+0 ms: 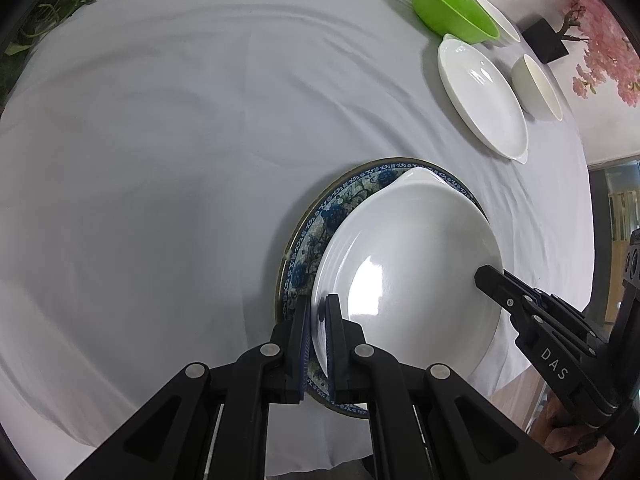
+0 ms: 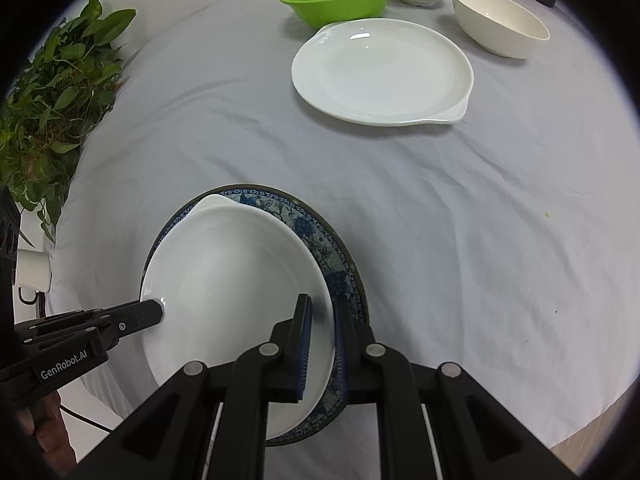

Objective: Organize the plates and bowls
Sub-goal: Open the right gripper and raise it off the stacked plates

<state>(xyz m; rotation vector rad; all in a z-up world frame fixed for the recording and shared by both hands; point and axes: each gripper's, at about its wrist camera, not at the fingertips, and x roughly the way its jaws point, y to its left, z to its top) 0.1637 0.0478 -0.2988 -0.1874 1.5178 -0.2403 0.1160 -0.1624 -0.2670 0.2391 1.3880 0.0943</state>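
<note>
White plate (image 2: 236, 280) on blue plate (image 2: 332, 264), both grippers' fingers (image 2: 305, 328) clamped on rim; bowls beyond

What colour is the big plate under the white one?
The bottom plate is blue and white with a flower pattern, clearest in the right wrist view.
</note>
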